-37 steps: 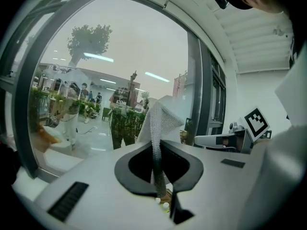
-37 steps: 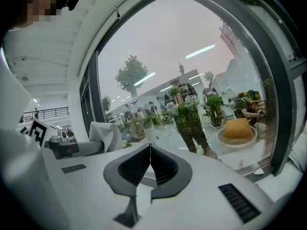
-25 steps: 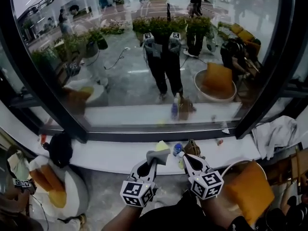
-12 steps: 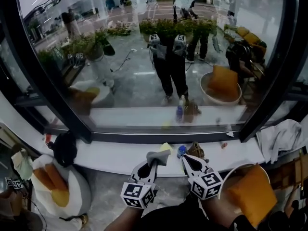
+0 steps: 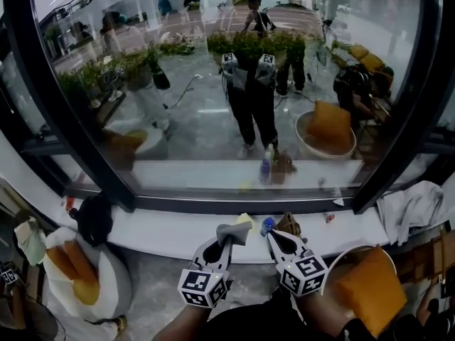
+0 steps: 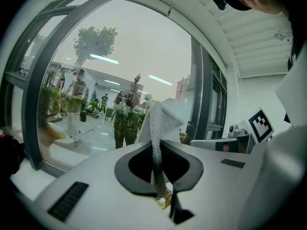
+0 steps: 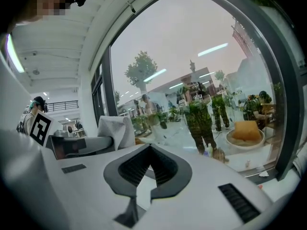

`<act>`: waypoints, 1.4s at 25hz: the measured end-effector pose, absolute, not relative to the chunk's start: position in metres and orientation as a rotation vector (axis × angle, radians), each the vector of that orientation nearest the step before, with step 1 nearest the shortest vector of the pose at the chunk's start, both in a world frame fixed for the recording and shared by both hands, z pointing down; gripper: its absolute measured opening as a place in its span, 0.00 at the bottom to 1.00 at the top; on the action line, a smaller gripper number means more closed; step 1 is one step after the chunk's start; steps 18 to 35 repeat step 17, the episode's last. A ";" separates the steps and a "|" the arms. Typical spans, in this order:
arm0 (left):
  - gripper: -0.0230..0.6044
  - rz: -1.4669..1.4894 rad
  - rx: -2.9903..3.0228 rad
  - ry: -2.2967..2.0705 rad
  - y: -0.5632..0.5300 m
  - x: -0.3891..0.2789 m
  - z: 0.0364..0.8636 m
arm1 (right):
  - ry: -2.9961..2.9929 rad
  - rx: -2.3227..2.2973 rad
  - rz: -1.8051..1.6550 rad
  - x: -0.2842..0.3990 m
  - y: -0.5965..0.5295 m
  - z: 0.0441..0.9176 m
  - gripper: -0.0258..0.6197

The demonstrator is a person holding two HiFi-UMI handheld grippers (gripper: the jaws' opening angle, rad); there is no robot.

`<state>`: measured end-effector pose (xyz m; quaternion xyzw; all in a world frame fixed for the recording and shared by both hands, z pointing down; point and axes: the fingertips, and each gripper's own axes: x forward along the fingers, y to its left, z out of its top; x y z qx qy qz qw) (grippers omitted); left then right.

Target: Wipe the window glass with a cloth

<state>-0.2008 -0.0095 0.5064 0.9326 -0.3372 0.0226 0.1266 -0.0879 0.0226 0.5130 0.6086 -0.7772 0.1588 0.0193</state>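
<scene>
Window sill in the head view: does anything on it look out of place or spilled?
Nothing looks spilled or broken. The sill is cluttered, though: a crumpled white cloth is heaped by its right end, and a black object sits towards its left end.

Bright daylight through the window glass [image 5: 213, 84], strong reflections, fisheye-bent edges, perhaps slightly soft focus.

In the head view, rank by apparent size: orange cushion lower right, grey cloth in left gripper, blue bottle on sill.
1. orange cushion
2. grey cloth
3. blue bottle, smallest by far
The cushion may sit nearer the camera, so true sizes stay unsure.
</scene>
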 end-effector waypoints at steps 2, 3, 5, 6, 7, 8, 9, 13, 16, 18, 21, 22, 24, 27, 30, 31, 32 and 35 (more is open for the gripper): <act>0.06 0.064 2.714 -0.983 -0.008 -0.203 0.506 | -2.412 1.886 0.488 -0.090 0.023 0.511 0.08; 0.06 0.062 2.717 -0.982 -0.008 -0.204 0.506 | -2.413 1.884 0.485 -0.091 0.024 0.510 0.08; 0.06 0.056 2.717 -0.991 -0.008 -0.206 0.502 | -2.416 1.882 0.482 -0.094 0.023 0.508 0.08; 0.06 0.055 2.716 -1.000 -0.009 -0.207 0.498 | -2.419 1.880 0.480 -0.095 0.024 0.508 0.08; 0.06 0.054 2.715 -1.007 -0.009 -0.208 0.496 | -2.421 1.878 0.480 -0.096 0.024 0.508 0.08; 0.06 0.054 2.716 -1.012 -0.008 -0.208 0.495 | -2.423 1.876 0.479 -0.096 0.025 0.507 0.08; 0.06 0.054 2.717 -1.016 -0.007 -0.208 0.494 | -2.425 1.874 0.478 -0.096 0.026 0.507 0.08; 0.06 0.055 2.724 -1.001 0.000 -0.206 0.498 | -2.430 1.868 0.473 -0.096 0.030 0.505 0.08; 0.06 0.056 2.732 -0.985 0.004 -0.207 0.500 | -2.430 1.869 0.467 -0.097 0.032 0.502 0.08; 0.06 0.056 2.734 -0.983 0.005 -0.208 0.499 | -2.430 1.870 0.465 -0.098 0.033 0.501 0.08; 0.06 0.056 2.734 -0.983 0.005 -0.208 0.499 | -2.430 1.870 0.465 -0.098 0.033 0.501 0.08; 0.06 0.056 2.734 -0.983 0.005 -0.208 0.499 | -2.430 1.870 0.465 -0.098 0.033 0.501 0.08; 0.06 0.056 2.734 -0.983 0.005 -0.208 0.499 | -2.430 1.870 0.465 -0.098 0.033 0.501 0.08; 0.06 0.056 2.734 -0.983 0.005 -0.208 0.499 | -2.430 1.870 0.465 -0.098 0.033 0.501 0.08; 0.06 0.056 2.734 -0.983 0.005 -0.208 0.499 | -2.430 1.870 0.465 -0.098 0.033 0.501 0.08; 0.06 0.056 2.734 -0.983 0.005 -0.208 0.499 | -2.430 1.870 0.465 -0.098 0.033 0.501 0.08; 0.06 0.056 2.734 -0.983 0.005 -0.208 0.499 | -2.430 1.870 0.465 -0.098 0.033 0.501 0.08; 0.06 0.056 2.734 -0.983 0.005 -0.208 0.499 | -2.430 1.870 0.465 -0.098 0.033 0.501 0.08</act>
